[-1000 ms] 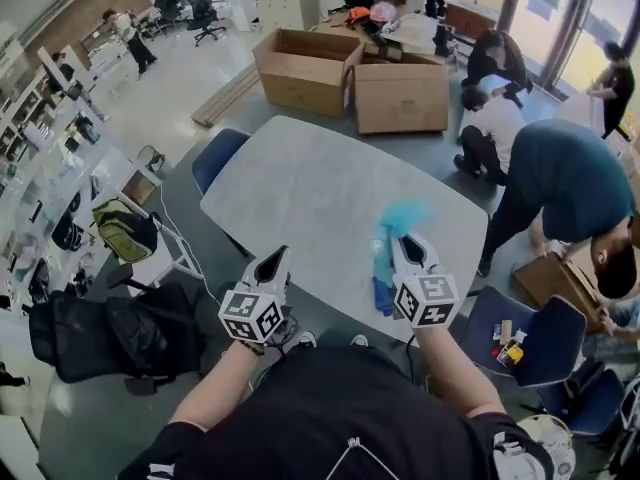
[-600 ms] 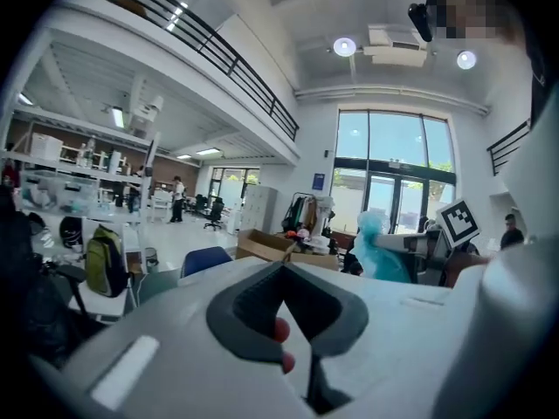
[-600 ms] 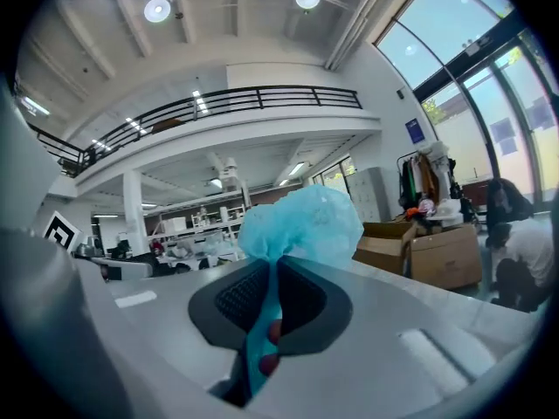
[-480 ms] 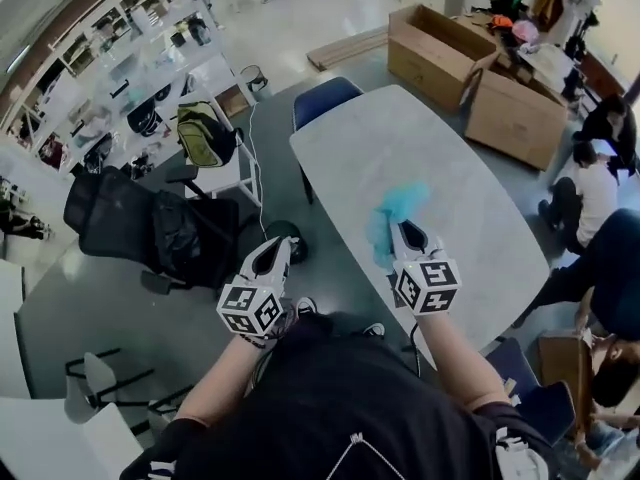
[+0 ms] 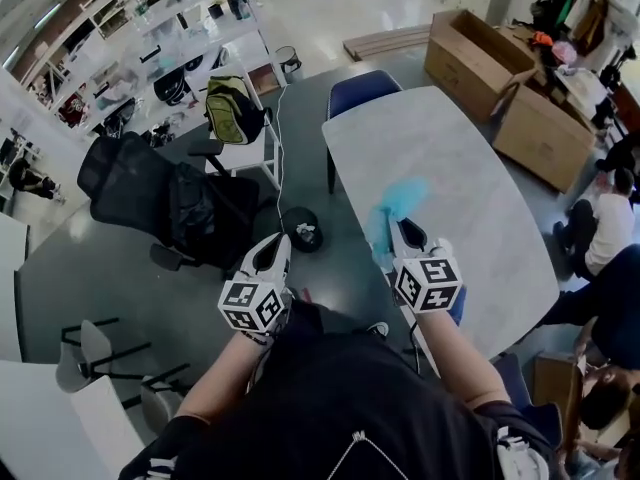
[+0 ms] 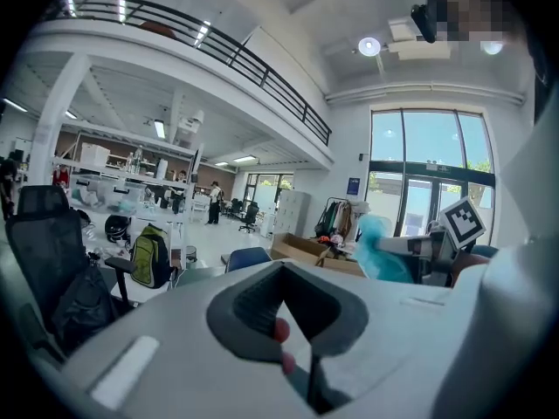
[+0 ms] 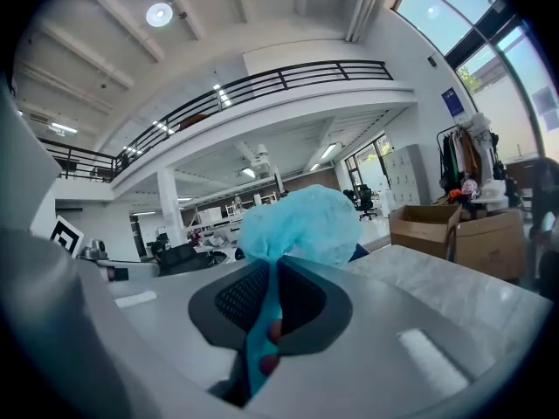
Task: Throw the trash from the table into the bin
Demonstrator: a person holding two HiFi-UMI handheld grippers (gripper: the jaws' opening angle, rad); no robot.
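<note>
Right gripper (image 5: 405, 232): lower centre-right of the head view, clamped on the trash. Pads pinch a thin flattened tail, with the puffed bulk standing free beyond the tips.
Left gripper (image 5: 272, 260): lower centre-left, jaws together, nothing between them.
Trash: turquoise wad (image 5: 397, 206) of thin crumpled sheet, paper or film — cannot tell which. Off the table, carried in the air over the near left edge of the tabletop as seen from the head view.
Table (image 5: 480, 198): pale marbled top, right of centre.
Bin (image 5: 300, 230): small round black bin on the dark floor, near the middle of the frame. Just left of the table's edge, above the left gripper in the picture, with something pale inside.
Weight: judged very light, hardly any load on the jaws.
Stiffness: soft and springy. Likely to crush flat under the pads and puff out again once let go.
Surface: probably neither slippery nor fragile. No harm in squeezing hard.
Where to hold: on a gathered fold or tail, as now, deep between the pads rather than at the tips, since a loose outer layer could tear or slide free.
Risk: so light that it may cling to a pad or drift sideways on release, so best dropped low and right over the bin's mouth.
Step in hand: looks like the carry from table to bin — release not yet made.
</note>
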